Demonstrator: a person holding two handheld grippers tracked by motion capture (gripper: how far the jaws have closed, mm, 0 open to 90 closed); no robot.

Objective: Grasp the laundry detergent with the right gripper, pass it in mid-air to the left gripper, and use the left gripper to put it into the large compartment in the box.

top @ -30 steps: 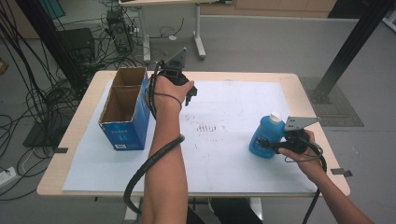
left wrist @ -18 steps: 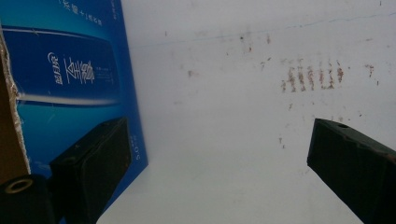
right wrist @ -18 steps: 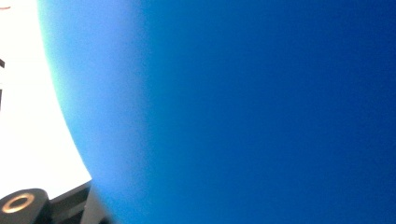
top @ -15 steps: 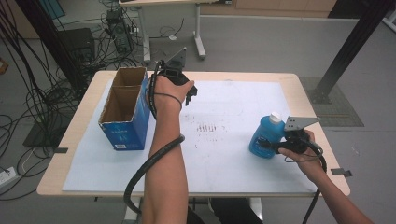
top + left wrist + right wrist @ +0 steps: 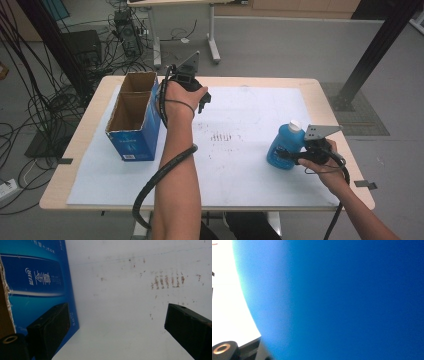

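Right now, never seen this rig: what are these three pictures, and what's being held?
No robot: a person holds a two-jaw claw in each hand at a wooden table covered by a white sheet. The high view looks down from above; the other two ride on the claws. The left claw has its jaws wide apart, nothing between them, beside an open blue cardboard box. The right claw is shut on an upright blue plastic bottle with a white cap, so that bottle's blue side crowds the right gripper view.

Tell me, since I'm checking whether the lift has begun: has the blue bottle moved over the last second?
No. The blue bottle stands in the right gripper at the same spot, right of the reddish marks on the white mat.
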